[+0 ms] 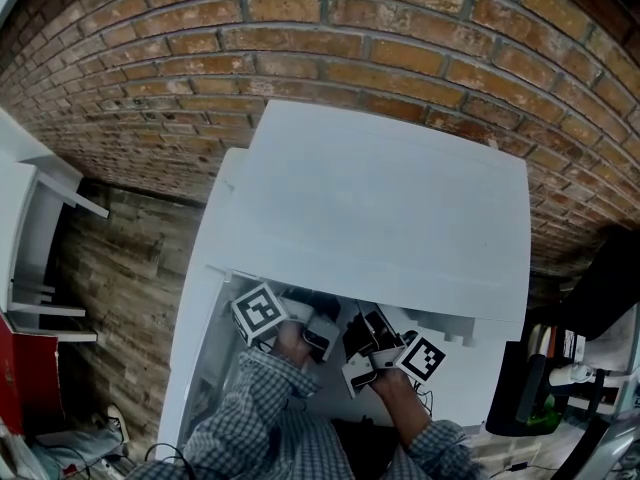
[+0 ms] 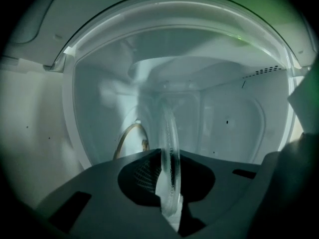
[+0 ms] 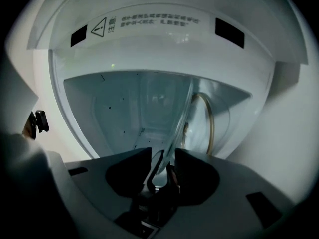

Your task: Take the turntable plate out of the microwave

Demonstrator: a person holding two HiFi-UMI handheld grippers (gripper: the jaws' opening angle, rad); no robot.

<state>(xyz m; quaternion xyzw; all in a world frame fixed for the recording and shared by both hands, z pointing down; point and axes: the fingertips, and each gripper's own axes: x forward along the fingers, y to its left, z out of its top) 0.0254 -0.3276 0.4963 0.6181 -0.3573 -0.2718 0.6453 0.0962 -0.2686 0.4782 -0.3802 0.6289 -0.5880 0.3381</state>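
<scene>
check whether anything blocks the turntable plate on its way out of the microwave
Nothing visible does. The turntable plate stands on edge between the jaws of the left gripper and right gripper, near the microwave opening; a brownish ring sits behind it.

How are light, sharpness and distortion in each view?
Head view: strong fisheye bend in the brick wall; the microwave top is bright and even, its opening in shadow. Left gripper view: dim, black round border, green tint at upper right; the plate shows edge-on, its rim sharp. Right gripper view: also dim, black border; the label is lit but bent, and the plate is faint, see-through.
</scene>
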